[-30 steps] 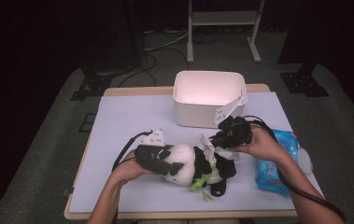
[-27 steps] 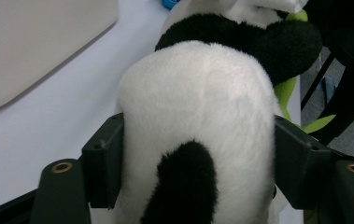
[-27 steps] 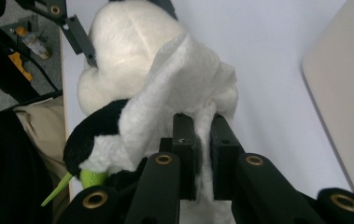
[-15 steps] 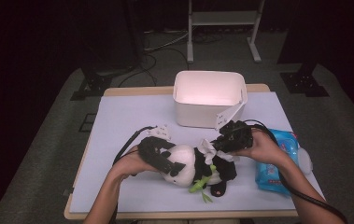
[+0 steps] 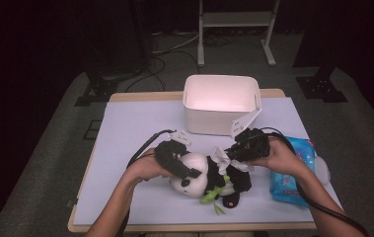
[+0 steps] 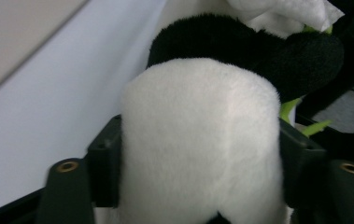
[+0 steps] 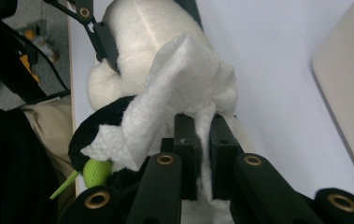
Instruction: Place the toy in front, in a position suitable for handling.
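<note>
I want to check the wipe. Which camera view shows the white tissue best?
The right gripper view: the tissue is close, pinched between the right gripper jaws over the panda. High view shows it small; left gripper view, just a corner.

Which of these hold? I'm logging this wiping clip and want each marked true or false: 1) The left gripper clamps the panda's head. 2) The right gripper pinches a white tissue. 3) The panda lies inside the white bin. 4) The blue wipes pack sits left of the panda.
1) True: the left gripper has its jaws on either side of the panda.
2) True: the right gripper pinches the tissue.
3) False: it lies on the table, in front of the bin.
4) False: the wipes pack sits at its right.
</note>
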`<state>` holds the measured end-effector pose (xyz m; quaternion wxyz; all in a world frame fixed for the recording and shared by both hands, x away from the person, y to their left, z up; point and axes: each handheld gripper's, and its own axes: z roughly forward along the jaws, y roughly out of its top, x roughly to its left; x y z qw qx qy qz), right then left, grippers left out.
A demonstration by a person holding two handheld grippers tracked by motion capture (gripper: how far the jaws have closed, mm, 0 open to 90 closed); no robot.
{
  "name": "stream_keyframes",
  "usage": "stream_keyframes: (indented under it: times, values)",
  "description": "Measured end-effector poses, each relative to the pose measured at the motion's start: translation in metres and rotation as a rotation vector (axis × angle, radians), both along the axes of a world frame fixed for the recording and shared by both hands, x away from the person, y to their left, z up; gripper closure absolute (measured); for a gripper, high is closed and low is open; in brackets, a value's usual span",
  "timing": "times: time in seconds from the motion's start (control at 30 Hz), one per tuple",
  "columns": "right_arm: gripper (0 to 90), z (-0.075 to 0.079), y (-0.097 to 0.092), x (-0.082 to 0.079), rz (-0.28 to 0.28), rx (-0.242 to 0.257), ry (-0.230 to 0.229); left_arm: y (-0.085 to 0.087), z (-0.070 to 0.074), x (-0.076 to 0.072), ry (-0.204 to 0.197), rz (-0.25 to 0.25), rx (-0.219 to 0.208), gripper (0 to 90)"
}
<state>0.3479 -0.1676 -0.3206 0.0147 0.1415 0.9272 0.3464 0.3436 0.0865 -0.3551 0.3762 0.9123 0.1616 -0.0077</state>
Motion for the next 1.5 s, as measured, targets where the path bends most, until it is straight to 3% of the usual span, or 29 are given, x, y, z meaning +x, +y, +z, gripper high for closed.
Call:
stream_keyframes:
  times: [0.2,0.27,0.37,0.4,0.47,0.57,0.77,0.9,0.97,1.1,1.23,1.5]
  values:
    - [83.9,0.007,-0.008,0.009,-0.022,-0.001,0.006,-0.006,0.007,0.003,-0.082,-0.013,-0.048,38.4]
    - [83.9,0.012,-0.008,0.013,-0.031,-0.004,0.002,-0.010,0.011,0.004,-0.130,-0.042,-0.041,38.4]
    - [83.7,0.019,-0.007,0.019,-0.035,-0.017,-0.012,-0.016,0.020,0.008,-0.186,-0.048,-0.028,38.8]
    - [83.7,0.021,-0.007,0.022,-0.038,-0.019,-0.020,-0.016,0.020,0.008,-0.186,-0.048,-0.028,38.9]
    - [83.7,0.025,-0.008,0.028,-0.050,-0.012,-0.023,-0.019,0.023,0.012,-0.252,-0.059,-0.038,39.0]
    - [83.7,0.025,-0.009,0.037,-0.069,-0.009,-0.016,-0.018,0.018,0.017,-0.264,-0.057,-0.055,39.0]
    - [83.8,0.006,-0.009,0.036,-0.064,-0.014,0.023,-0.014,0.001,0.013,-0.215,-0.038,-0.071,33.5]
    - [83.9,0.000,-0.006,0.025,-0.043,0.007,0.015,-0.007,-0.008,0.004,-0.151,-0.011,-0.088,22.2]
    - [83.9,-0.001,-0.003,0.019,-0.032,0.010,0.006,-0.003,-0.010,-0.002,-0.141,-0.004,-0.091,18.8]
    - [83.9,-0.001,0.002,0.005,-0.008,0.004,-0.016,0.007,-0.010,-0.010,-0.100,0.008,-0.130,15.7]
    - [83.9,-0.002,0.004,-0.005,0.009,-0.012,-0.036,0.013,-0.008,-0.014,-0.073,0.000,-0.141,14.7]
    - [83.9,-0.005,0.000,-0.016,0.020,-0.003,-0.018,0.015,-0.009,-0.012,-0.005,0.009,-0.112,7.2]
